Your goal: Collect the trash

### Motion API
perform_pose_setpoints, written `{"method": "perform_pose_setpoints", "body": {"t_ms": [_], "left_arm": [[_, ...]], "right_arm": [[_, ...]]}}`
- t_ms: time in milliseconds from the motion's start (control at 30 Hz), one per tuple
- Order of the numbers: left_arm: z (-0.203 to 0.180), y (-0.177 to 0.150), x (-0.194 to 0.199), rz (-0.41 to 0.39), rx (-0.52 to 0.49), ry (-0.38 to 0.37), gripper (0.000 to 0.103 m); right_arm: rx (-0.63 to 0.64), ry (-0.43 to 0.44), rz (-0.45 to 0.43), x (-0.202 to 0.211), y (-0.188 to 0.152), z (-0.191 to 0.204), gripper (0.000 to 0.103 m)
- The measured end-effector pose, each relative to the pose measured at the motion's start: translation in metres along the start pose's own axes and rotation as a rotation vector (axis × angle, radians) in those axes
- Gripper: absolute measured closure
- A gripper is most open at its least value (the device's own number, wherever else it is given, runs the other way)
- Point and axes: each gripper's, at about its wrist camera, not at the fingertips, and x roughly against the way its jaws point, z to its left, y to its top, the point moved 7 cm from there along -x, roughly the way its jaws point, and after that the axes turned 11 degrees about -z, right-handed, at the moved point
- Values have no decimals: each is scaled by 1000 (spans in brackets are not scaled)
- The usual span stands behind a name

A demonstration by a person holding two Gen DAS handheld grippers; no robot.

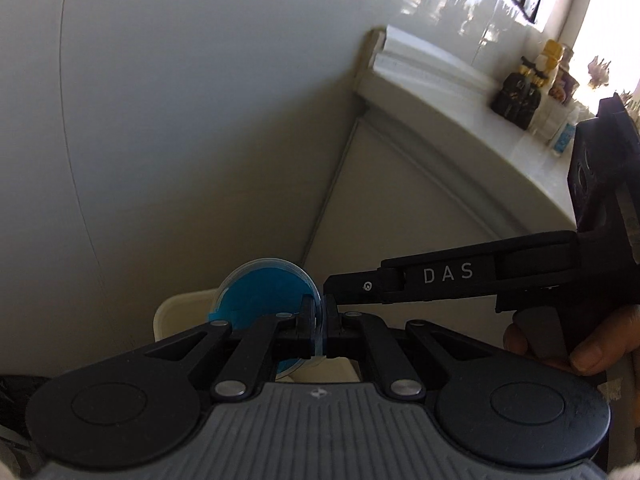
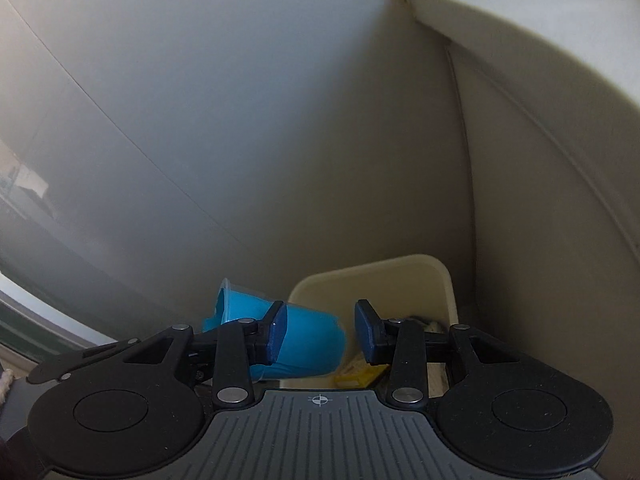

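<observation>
1. The left tongs are shut tight. Their two pads pinch the clear rim of the cup.
2. The cup is see-through plastic with blue inside. In the left view it stands on edge just ahead of the left tongs' tips, with its round mouth facing the camera and most of it to the left of the pinch.
3. The right tongs stand partly open and have hold of nothing.
4. In the right view the cup lies on its side across the right tongs' left pad, rim out to the left and base reaching into the gap. The right pad is clear of it. I cannot tell if the left pad touches it.
5. In the left view the right tongs come in from the right, level with the left tongs' tips, and their finger ends just beside the cup's rim. A hand grips their handle at the right edge.
6. A cream bin sits below and just beyond both pairs of tips, open at the top. A yellow scrap lies in it under the right tongs' gap.
7. Far up and right of the left tongs, a white ledge carries some bottles.
</observation>
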Motion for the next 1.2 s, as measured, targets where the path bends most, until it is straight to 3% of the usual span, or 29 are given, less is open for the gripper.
{"method": "perform_pose_setpoints", "body": {"t_ms": [400,600,800,867,933,1033,1100,1200], "left_arm": [[19,-84,-71,150,70,98,100],[25,-98,-89,182,93,149,100],[21,-95,-88,179,48,169,99],[20,-95,-83,175,48,170,89],[15,-96,-73,164,49,160,63],[10,-93,-57,146,23,155,46],[8,-93,-45,140,14,162,33],[6,-91,-22,129,17,172,25]], "right_arm": [[94,-149,35,-59,-40,-49,60],[90,-202,23,-62,-40,-62,58],[82,-208,14,-59,-50,-66,55],[92,-211,13,-60,-49,-64,53],[96,-210,12,-59,-51,-61,49],[97,-202,1,-55,-48,-55,36],[104,-198,-3,-50,-49,-51,34],[117,-190,-17,-37,-46,-45,31]]}}
